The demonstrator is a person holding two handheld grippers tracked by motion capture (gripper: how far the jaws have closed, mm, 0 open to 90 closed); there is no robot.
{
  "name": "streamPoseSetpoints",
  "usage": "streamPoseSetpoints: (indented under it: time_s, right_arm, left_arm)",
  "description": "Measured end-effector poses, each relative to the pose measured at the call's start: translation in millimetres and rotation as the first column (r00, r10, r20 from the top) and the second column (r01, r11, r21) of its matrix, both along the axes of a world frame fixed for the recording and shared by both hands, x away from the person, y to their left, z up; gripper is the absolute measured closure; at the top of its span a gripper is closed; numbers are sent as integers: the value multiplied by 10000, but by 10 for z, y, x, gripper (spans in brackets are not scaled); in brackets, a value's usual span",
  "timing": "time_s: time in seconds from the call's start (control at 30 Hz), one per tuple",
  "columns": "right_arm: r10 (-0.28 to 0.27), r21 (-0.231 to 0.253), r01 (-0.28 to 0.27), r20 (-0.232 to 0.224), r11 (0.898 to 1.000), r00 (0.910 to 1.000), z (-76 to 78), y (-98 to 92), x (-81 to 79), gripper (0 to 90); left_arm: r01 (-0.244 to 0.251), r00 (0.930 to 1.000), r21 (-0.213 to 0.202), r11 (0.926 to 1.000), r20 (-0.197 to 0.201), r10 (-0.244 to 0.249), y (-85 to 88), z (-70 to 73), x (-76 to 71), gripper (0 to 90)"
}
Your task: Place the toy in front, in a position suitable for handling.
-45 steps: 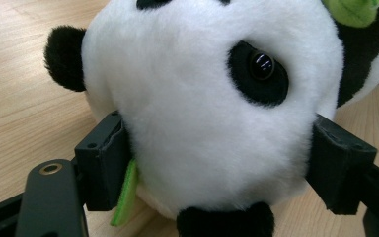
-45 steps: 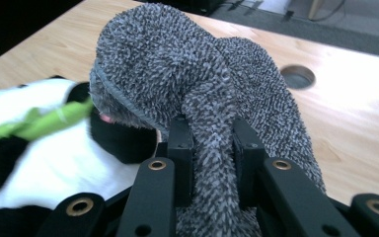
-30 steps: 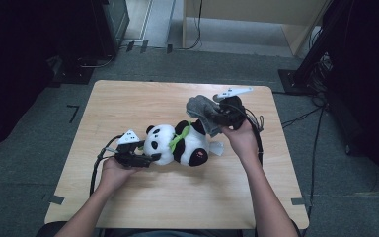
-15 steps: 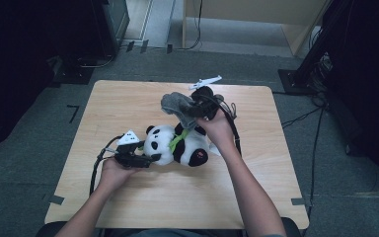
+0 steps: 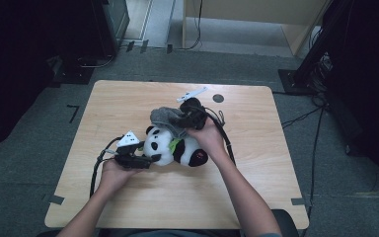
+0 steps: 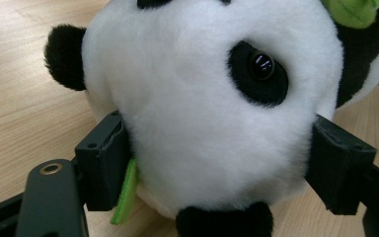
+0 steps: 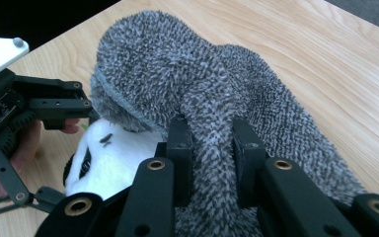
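1. The right tongs point(image 5: 177, 120) are pinching a fold of the grey fuzzy hat point(image 5: 167, 118). A second ago they were holding it off to the far right of the panda point(image 5: 173, 147); now the hat is hanging right over the panda's head, its open rim just touching the white fur.
2. Judging by that, the hat is being brought in for fitting; it is not yet pulled down over the head.
3. The left tongs point(image 6: 217, 168) are clamping the panda's head from both sides, pads sinking into the plush, in the same spot as a second ago.
4. The panda is lying on its side near the middle of the counter point(image 5: 276, 173), head toward the left tongs.
5. The hat is the one container here; its hollow is facing down toward the panda, and I cannot see whether anything is inside.
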State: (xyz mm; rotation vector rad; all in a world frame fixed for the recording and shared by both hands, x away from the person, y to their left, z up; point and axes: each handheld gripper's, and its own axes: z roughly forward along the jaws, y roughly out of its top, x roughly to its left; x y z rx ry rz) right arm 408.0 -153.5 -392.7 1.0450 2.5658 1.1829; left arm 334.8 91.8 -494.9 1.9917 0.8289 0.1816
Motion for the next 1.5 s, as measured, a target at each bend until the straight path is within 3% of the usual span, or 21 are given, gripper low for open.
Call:
streamPoseSetpoints:
  time_s: [0.13,0.17,0.27,0.37,0.43,0.5,0.63,0.7,0.73,0.93,1.03,1.2,1.3,1.5]
  right_arm:
    - [351,172,-352,37,9992,9994,-9,98,-41,760]
    - [605,35,-605,46,9982,9982,-24,165,-63,760]
    - [666,-155,-662,232,9977,9975,7,184,-89,762]
    - [634,425,-644,243,9970,9977,43,206,-91,766]
    - [734,395,-742,210,9965,9971,29,243,-93,766]
    - [968,-139,-967,41,9952,9953,-114,357,-72,767]
    - [716,-25,-716,66,9974,9974,-193,323,-15,770]
    - [425,-340,-417,228,9986,9988,-230,285,22,772]
    - [219,-235,-220,-31,9995,9998,-248,236,57,773]
    - [-156,-897,146,-98,9959,9998,-255,144,94,778]
    - [-261,-1386,278,138,9900,9996,-248,120,97,778]
    - [-284,-1567,348,432,9870,9987,-233,83,97,774]
    - [-570,-1397,655,639,9880,9963,-179,-14,105,776]
    - [-1066,-715,1095,427,9914,9934,-157,-228,139,776]
  left_arm:
    - [22,10000,62,10000,77,-23,-2,-2,-12,223]
    - [45,10000,67,10000,82,-45,-1,-3,-9,225]
    - [61,9999,84,9999,106,-62,-1,-2,-10,226]
    - [-11,9999,116,9999,146,9,-6,-1,-15,229]
    - [-24,9999,150,9999,170,22,-8,0,-18,232]
    - [-93,9998,207,9997,166,90,-12,3,-26,238]
    - [-204,9997,67,9998,137,203,-7,-2,-17,260]
    - [-284,9996,68,9996,93,283,-15,0,-19,295]
    - [-276,9996,117,9996,101,275,-17,3,-19,318]
    - [-315,9995,168,9994,46,315,-25,13,-22,342]
    - [-338,9994,125,9993,0,338,-23,13,-20,348]
    - [-333,9994,112,9994,8,333,-24,11,-18,352]
    - [-323,9995,117,9994,3,323,-21,11,-18,352]
    - [-293,9996,120,9995,-16,293,-19,12,-17,351]
